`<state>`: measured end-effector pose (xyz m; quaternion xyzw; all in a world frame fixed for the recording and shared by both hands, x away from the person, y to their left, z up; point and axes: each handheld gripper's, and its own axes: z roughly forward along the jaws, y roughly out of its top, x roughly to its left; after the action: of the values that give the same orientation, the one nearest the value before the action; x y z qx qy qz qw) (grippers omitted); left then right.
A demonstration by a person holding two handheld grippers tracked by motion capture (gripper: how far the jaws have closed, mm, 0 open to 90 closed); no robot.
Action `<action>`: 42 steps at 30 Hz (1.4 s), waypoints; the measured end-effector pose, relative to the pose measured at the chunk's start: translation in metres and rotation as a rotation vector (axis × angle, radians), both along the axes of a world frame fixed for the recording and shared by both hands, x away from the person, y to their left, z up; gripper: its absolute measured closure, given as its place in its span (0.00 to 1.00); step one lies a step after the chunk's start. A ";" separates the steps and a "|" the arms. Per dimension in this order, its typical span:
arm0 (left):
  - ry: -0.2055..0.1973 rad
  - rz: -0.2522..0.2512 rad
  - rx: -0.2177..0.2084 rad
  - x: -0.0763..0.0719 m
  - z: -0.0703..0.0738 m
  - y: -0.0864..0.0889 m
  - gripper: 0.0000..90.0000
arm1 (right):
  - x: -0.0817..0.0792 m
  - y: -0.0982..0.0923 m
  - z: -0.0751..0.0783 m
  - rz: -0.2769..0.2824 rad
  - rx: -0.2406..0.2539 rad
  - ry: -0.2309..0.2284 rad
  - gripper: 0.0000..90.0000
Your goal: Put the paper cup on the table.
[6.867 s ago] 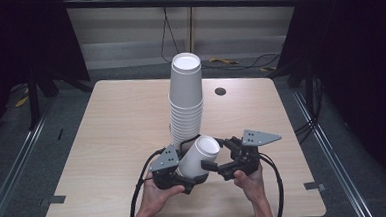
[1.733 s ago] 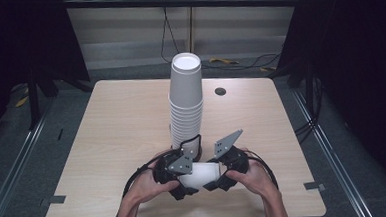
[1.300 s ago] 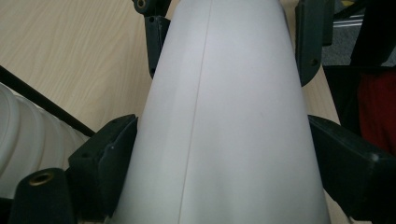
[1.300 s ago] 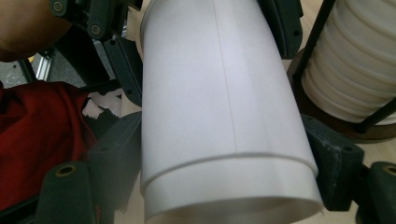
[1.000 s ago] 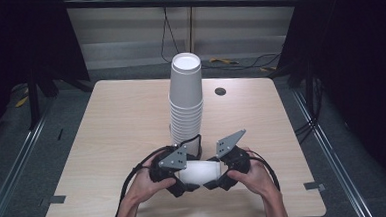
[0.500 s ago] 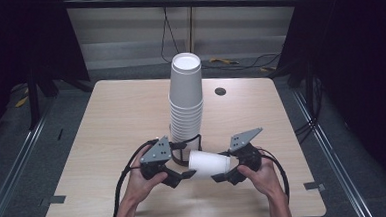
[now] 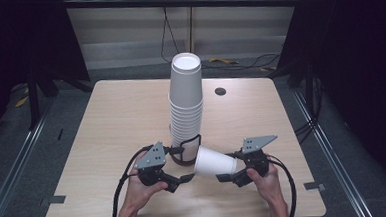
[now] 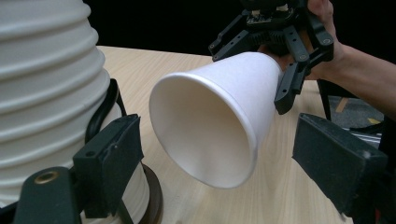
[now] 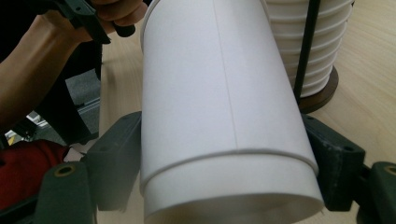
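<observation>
A white paper cup (image 7: pixel 214 162) lies on its side above the table, and my right gripper (image 7: pixel 228 167) is shut on its bottom end. The cup's open mouth (image 8: pixel 210 126) faces my left gripper (image 7: pixel 184 165), which stands open a little to the left with nothing between its jaws. In the right gripper view the cup (image 9: pixel 219 93) sits between both pads (image 9: pixel 116 158). A tall stack of white cups (image 7: pixel 187 104) stands upside down on a brown base (image 8: pixel 152 196) just behind the two grippers. A black rod (image 9: pixel 308 46) runs up its side.
The light wooden table (image 7: pixel 111 123) has a small black round hole (image 7: pixel 220 91) at the back right. Its front edge is close under the person's hands. Dark floor and metal rails surround the table.
A second ago both grippers were together at the cup. The right gripper has since carried the cup to the right, and the left gripper has come off it and stays at the left.
</observation>
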<state>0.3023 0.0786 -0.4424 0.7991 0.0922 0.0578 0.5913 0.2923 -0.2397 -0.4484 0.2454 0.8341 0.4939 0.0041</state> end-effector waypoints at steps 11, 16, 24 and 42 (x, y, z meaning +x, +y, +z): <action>0.024 -0.005 -0.037 -0.001 -0.007 0.000 0.17 | -0.002 0.001 -0.010 0.015 0.090 -0.021 0.25; 0.041 -0.012 -0.052 0.000 -0.010 -0.001 0.17 | -0.002 0.003 -0.012 0.032 0.113 -0.034 0.25; 0.053 -0.007 -0.042 0.004 -0.013 -0.003 0.17 | -0.003 0.007 -0.012 0.070 0.151 -0.044 0.25; 0.100 -0.059 -0.022 0.012 -0.022 -0.021 0.00 | 0.001 0.017 -0.008 0.132 0.101 -0.049 0.25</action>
<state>0.3144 0.0580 -0.4649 0.7968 0.0989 -0.0007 0.5961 0.2938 -0.2225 -0.4566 0.1778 0.8222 0.5403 -0.0206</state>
